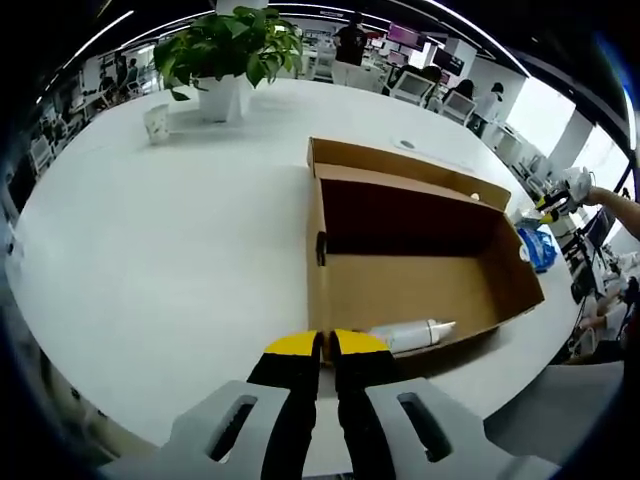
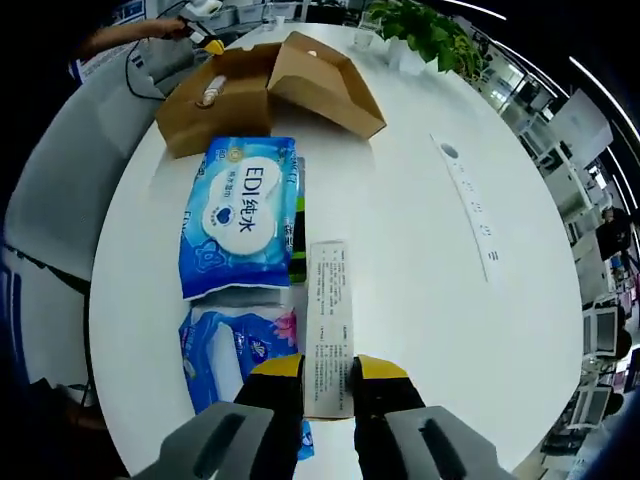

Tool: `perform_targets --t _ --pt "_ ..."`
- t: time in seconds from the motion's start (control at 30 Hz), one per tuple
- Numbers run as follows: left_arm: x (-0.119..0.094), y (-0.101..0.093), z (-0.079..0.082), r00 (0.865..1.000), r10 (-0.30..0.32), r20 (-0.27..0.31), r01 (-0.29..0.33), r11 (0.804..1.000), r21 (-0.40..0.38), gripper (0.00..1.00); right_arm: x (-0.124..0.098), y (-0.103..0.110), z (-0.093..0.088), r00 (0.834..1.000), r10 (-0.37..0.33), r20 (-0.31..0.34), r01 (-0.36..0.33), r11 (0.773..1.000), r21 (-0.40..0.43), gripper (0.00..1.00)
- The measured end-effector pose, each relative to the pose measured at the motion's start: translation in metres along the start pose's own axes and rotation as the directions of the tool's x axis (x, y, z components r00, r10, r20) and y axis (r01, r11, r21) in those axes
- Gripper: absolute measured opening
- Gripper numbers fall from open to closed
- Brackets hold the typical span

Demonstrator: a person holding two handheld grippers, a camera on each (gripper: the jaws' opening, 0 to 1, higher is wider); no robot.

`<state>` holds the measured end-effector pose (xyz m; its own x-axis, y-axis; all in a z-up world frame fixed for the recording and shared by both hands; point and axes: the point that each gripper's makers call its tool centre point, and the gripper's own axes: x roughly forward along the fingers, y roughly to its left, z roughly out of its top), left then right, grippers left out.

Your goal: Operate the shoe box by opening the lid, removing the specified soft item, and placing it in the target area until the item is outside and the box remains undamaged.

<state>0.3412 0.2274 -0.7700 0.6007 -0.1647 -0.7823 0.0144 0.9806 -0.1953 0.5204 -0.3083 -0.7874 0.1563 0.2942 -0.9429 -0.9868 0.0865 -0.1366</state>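
A: Start at the right gripper [image 2: 325, 372]. What has it got?

B: Its yellow-tipped jaws are clenched on the near end of a long white printed box [image 2: 328, 318], which lies flat on the bench [image 2: 420, 260] and points away from the camera. Just to the left lie the soft items: a blue wet-wipe pack [image 2: 240, 215] farther out and a second blue pack [image 2: 235, 345] beside the jaws.

A: And the left gripper [image 1: 326, 345]?

B: Jaws pressed together with nothing between them that I can see, hovering low at the near wall of the shoe box [image 1: 410, 285]. The lid is already thrown back, and a white tube-shaped bottle [image 1: 415, 335] lies inside along the near wall.

A: How would the wipe pack handle?

B: I'd judge it light, squashy and slick in its plastic film. A pinch on the flat face would likely slide, so take it by an end seam or a bunched edge. The cardboard is thin and will crease if leaned on.

A: Where does the shoe box sit from the right side?

B: In the right gripper view it is at the far end of the bench, beyond the packs, with the other gripper [image 2: 205, 38] at it. A potted plant [image 1: 230, 50] stands well apart.
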Motion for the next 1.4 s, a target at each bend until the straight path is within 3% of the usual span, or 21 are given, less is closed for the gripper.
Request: perform_targets --t 0.4,1.4 --pt "0.001 0.001 0.000 1.000 -0.002 -0.015 0.002 1.000 0.008 0.02 0.001 -0.002 -0.028 0.997 0.009 -0.083 -0.014 0.998 -0.059 0.15" --pt "0.003 0.001 0.000 1.000 -0.016 -0.021 0.016 1.000 0.001 0.03 0.014 -0.012 -0.042 0.992 0.002 -0.123 -0.014 0.995 -0.100 0.16"
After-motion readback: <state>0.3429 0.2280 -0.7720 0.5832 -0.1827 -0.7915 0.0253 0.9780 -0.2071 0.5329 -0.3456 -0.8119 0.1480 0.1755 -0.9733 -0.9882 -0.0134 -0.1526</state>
